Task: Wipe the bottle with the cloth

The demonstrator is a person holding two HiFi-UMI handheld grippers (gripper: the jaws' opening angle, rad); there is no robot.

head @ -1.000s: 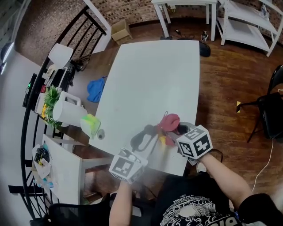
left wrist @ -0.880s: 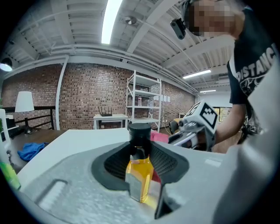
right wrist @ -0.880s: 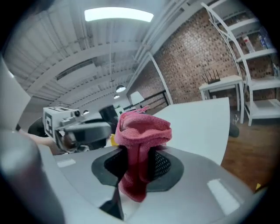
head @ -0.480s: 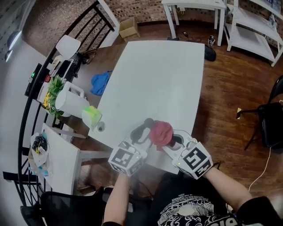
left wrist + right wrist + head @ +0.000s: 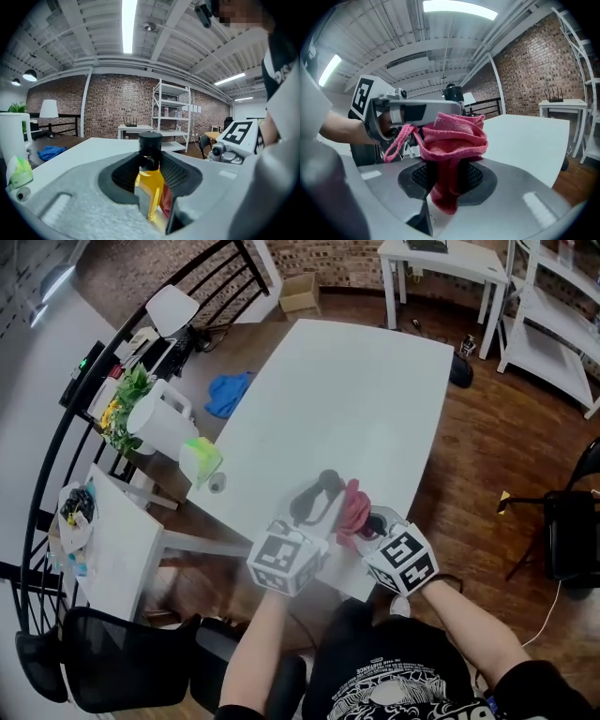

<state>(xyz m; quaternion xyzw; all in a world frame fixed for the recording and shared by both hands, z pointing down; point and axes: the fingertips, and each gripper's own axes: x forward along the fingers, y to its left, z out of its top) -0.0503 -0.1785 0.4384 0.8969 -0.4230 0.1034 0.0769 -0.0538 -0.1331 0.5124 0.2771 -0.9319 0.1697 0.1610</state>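
Observation:
A small bottle (image 5: pixel 150 183) of yellow liquid with a black cap stands upright between the jaws of my left gripper (image 5: pixel 152 187), which is shut on its body. In the head view that left gripper (image 5: pixel 314 512) is over the white table's near edge, and the bottle itself is hidden there behind the cloth. My right gripper (image 5: pixel 447 180) is shut on a bunched pink cloth (image 5: pixel 452 143). Seen from above, the pink cloth (image 5: pixel 353 506) lies against the right side of the left gripper, with the right gripper (image 5: pixel 370 526) just behind it. The bottle's black cap (image 5: pixel 451 90) shows above the cloth.
The white table (image 5: pixel 356 399) stretches away ahead. A blue rag (image 5: pixel 229 393) lies on the floor at its left. A white jug (image 5: pixel 159 424), a plant (image 5: pixel 125 399) and a green-yellow item (image 5: pixel 200 458) are at the left. White shelves (image 5: pixel 553 315) and a black chair (image 5: pixel 572 535) are at the right.
The view has swung. The pink cloth has moved up against the left gripper's side and now looks narrower. Both grippers stay close together at the table's near edge.

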